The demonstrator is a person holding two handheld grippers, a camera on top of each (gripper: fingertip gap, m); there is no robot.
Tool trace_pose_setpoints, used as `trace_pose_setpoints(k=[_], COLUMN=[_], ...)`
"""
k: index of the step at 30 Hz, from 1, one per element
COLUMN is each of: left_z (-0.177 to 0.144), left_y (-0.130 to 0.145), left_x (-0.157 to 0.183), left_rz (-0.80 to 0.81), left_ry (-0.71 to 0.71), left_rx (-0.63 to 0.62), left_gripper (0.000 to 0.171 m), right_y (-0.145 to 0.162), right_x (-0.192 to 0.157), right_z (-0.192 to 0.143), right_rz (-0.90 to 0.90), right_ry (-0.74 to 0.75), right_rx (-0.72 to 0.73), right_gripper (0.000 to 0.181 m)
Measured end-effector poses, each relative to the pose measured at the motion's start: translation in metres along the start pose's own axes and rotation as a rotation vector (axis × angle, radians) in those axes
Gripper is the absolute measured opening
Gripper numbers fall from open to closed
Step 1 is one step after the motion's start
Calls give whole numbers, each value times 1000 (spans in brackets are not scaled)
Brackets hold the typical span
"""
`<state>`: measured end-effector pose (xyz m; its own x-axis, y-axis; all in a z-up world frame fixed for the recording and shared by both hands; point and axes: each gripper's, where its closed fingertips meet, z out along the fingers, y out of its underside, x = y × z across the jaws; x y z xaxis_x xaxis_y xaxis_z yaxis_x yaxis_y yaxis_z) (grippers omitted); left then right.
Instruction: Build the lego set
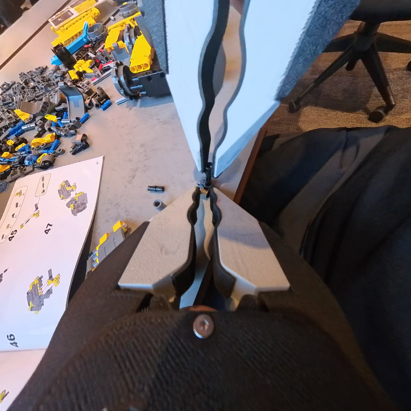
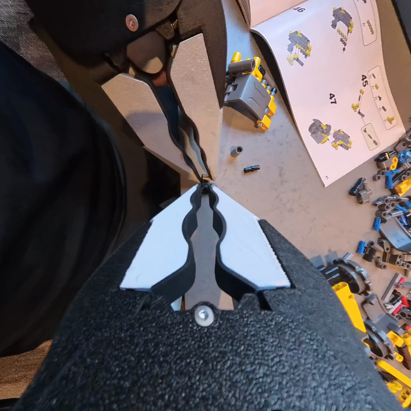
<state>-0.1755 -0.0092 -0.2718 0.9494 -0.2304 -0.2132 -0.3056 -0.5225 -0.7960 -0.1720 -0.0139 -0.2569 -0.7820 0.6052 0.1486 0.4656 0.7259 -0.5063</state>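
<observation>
Left tongs (image 1: 205,190) and right tongs (image 2: 205,186) meet tip to tip, both clamped on one small black pin (image 1: 208,175); a loose pin (image 1: 155,188) lies at nine o'clock on the bench (image 1: 142,138).

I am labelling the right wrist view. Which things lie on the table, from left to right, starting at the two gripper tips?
small black piece between the tips → grey tube → black pin → instruction booklet → pile of loose parts

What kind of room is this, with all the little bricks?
Probably an office or hobby desk used for building a brick model. A grey table holds a pile of loose building pieces and an open instruction booklet, and a wheeled office chair stands on carpet.
</observation>
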Motion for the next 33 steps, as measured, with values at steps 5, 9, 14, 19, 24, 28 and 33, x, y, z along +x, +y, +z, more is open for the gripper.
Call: trace_pose_setpoints(k=[5, 9, 14, 19, 24, 28, 33], left_z=[0, 0, 1, 1, -2, -5, -10], left_y=[0, 0, -1, -1, -1, 0, -2], left_x=[0, 0, 0, 0, 2, 3, 8], left_rz=[3, 4, 8, 6, 1, 54, 244], left_ry=[-5, -7, -11, -15, -8, -6, -52], left_rx=[0, 1, 3, 9, 35, 36, 28], left_gripper=[8, 8, 8, 8, 19, 22, 22], right_y=[-2, -2, 1, 0, 3, 1, -2], right_x=[1, 2, 2, 3, 8, -1, -10], right_z=[2, 3, 9, 8, 2, -2, -3], right_rz=[-5, 82, 161, 162, 339, 461, 509], right_ry=[-28, -118, -208, -174, -238, -399, -552], right_rx=[-21, -43, -75, 3, 81, 130, 110], right_gripper=[6, 6, 6, 6, 6, 6, 6])
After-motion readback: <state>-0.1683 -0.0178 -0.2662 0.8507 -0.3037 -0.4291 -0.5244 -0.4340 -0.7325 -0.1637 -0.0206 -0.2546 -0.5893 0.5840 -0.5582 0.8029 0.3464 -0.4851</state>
